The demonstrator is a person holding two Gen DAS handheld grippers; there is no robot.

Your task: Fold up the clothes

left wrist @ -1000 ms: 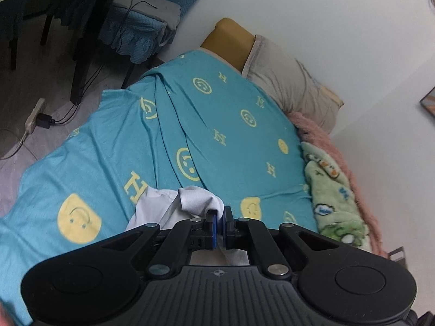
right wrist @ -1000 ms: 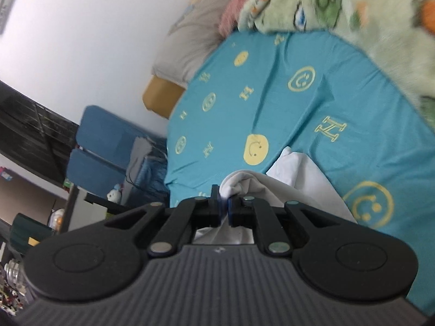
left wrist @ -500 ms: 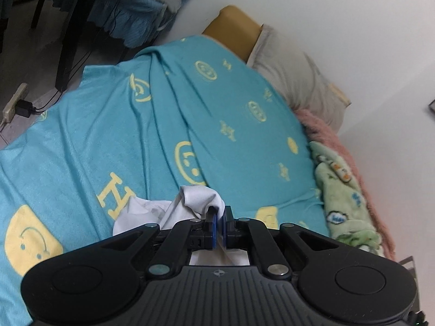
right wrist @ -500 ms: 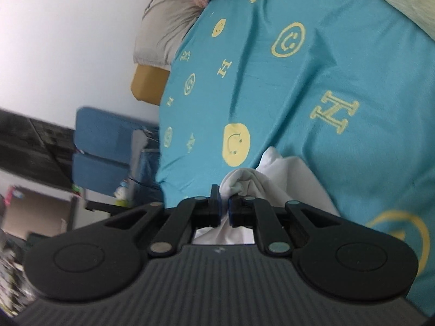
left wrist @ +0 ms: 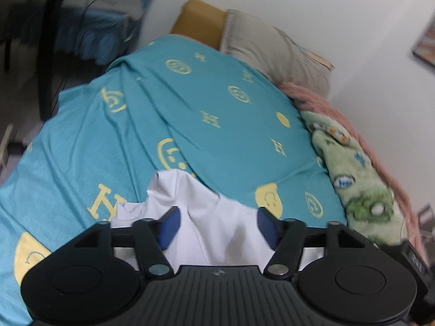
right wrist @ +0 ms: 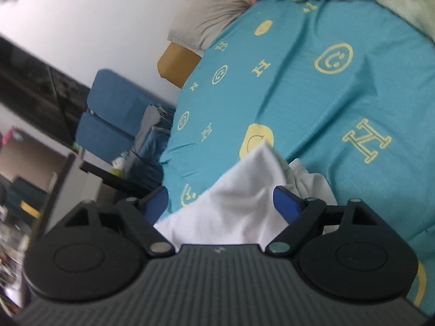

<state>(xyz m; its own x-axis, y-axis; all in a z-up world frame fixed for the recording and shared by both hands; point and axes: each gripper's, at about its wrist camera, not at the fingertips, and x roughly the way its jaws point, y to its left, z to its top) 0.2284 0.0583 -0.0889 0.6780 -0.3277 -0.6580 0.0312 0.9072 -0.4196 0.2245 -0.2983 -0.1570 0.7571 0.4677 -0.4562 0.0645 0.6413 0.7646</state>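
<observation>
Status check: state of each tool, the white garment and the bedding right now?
left tool: open, straddling cloth
right tool: open, straddling cloth
white garment: crumpled, unfolded, lying on sheet
teal sheet: spread, creased
green blanket: bunched along the wall

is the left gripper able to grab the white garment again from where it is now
Probably yes. The left gripper is open, and the white garment bunches up directly between its blue pads on the teal sheet. Nothing lies between them; closing should catch a fold.
</observation>
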